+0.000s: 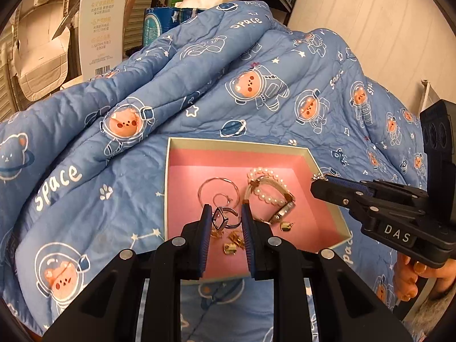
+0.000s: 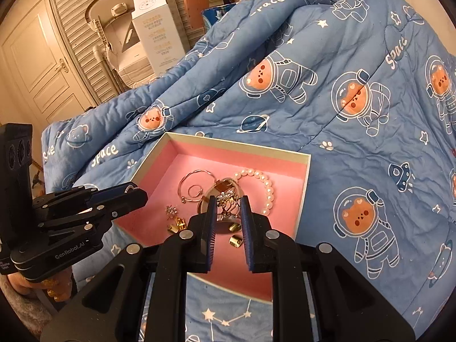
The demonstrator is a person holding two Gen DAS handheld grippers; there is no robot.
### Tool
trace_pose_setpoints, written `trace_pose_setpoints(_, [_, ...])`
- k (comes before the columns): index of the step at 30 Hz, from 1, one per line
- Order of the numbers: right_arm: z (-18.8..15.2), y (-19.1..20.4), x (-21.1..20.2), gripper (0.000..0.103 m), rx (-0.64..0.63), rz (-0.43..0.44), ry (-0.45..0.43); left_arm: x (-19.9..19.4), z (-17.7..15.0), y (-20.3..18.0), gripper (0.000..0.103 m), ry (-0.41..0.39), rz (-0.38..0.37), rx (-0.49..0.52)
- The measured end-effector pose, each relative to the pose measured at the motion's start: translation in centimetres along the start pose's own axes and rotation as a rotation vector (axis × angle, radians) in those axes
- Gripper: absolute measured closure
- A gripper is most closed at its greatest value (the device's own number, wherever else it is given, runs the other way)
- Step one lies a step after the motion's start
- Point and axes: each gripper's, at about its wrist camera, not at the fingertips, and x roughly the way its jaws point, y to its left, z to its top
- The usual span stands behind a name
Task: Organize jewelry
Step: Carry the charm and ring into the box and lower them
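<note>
**Two grippers hovering over a box of tangled jewelry**

The left gripper (image 1: 225, 222) is clamping a silver ring (image 1: 223, 216) above the pink box (image 1: 182, 154), near its front edge. The right gripper (image 2: 227, 213) is pinching a sparkly cluster (image 2: 226, 198), which is light, slippery and snag-prone. Only the left view is showing the watch (image 1: 280, 212).

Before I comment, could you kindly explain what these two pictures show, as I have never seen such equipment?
No robot here: a person holds a two-finger gripper in each hand, and each carries a fisheye camera looking along its jaws. One picture is from the left gripper, the other from the right gripper. On a blue space-print quilt sits a pink-lined box with a pearl bracelet, a watch, hoops and small gold pieces. The left jaws pinch a silver ring; the right jaws pinch a sparkly ornament.
</note>
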Motion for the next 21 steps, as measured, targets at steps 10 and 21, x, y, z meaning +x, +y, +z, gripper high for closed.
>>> trace_pose_setpoints(10, [2.4, -1.1, 4.3, 0.086, 0.110, 0.008, 0.066, 4.0, 2.4, 0.0, 0.083, 0.059, 0.043, 0.045])
trace_pose_setpoints(21, [3.8, -1.7, 7.3, 0.086, 0.150, -0.030, 0.133, 7.2, 2.3, -0.3, 0.083, 0.113, 0.067, 0.083])
